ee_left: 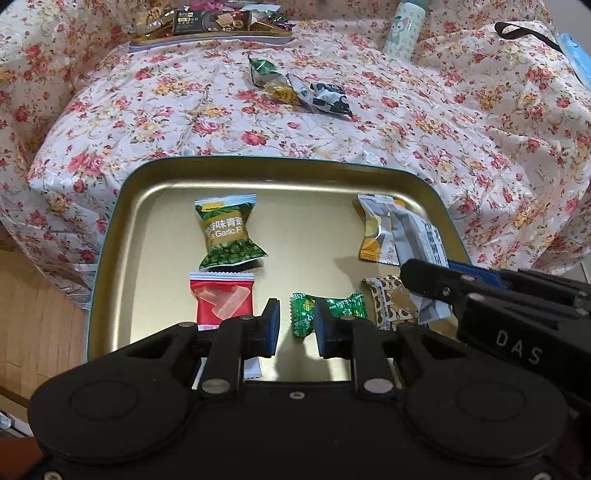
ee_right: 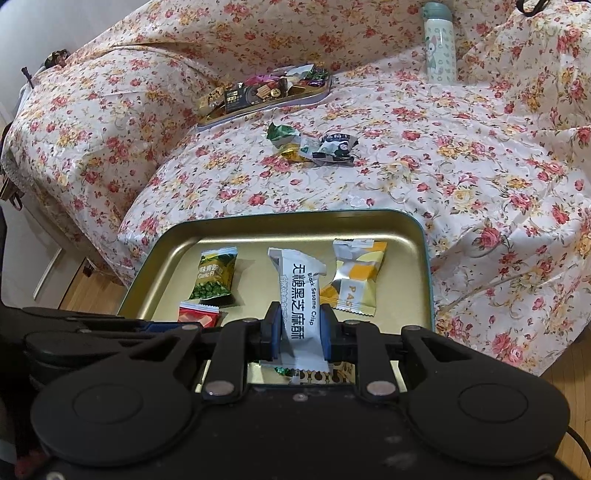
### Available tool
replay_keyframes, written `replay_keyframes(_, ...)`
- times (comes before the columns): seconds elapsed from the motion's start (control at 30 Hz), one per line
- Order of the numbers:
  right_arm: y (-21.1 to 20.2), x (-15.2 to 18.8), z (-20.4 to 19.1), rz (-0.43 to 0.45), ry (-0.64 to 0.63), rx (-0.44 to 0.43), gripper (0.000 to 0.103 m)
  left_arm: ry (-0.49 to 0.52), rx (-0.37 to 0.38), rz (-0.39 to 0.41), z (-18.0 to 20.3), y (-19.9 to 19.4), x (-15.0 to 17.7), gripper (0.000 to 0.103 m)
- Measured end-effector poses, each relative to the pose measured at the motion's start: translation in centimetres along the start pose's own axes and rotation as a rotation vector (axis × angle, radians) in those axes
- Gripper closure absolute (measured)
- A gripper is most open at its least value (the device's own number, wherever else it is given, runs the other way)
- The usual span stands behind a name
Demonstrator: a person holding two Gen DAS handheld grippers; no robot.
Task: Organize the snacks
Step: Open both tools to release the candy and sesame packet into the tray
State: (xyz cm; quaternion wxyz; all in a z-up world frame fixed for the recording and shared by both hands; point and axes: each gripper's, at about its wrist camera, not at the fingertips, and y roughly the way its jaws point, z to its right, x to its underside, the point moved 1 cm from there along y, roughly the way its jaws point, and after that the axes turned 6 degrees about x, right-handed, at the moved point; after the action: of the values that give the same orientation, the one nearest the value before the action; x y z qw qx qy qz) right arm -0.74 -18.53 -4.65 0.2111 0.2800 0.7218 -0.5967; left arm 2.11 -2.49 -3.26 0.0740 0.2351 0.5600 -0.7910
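Observation:
A gold tin tray [ee_left: 155, 184] [ee_right: 236, 229] lies at the near edge of the flowered cloth. In it are a green garlic-pea packet [ee_left: 227, 236] [ee_right: 214, 275], a red packet [ee_left: 221, 301] [ee_right: 197, 314], a green candy [ee_left: 328, 310], a yellow-silver packet [ee_left: 375, 232] [ee_right: 354, 275] and a brown patterned packet [ee_left: 391, 301]. My left gripper [ee_left: 297, 328] is open and empty over the tray's near side. My right gripper [ee_right: 297, 330] is shut on a white black sesame crisp packet [ee_right: 301, 295] above the tray; it also shows in the left wrist view [ee_left: 424, 280].
A small heap of loose snacks [ee_left: 299, 88] [ee_right: 314, 146] lies on the cloth beyond the tray. A second tray full of snacks [ee_left: 210, 26] [ee_right: 262, 92] sits further back. A pale green bottle [ee_left: 402, 26] [ee_right: 439, 44] stands at the back right. Wooden floor shows at left.

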Motion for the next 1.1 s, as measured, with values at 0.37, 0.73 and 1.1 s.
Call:
replay_keyframes(0.37, 2.2, -0.9, -1.0, -0.032, 0.012, -0.004, 0.080, -0.007, -0.075, 0.063, -0.3, -1.1, 0.1, 0.074)
replay_keyframes(0.73, 4.0, -1.5, -2.0, -0.045, 0.009, 0.008, 0.080, -0.009, -0.104, 0.083, -0.4, -1.5, 0.2, 0.073)
replay_keyframes(1.1, 4.0, -1.6, -2.5, -0.027, -0.001, 0.028, 0.079, -0.005, -0.108, 0.086, -0.5, -1.6, 0.2, 0.073)
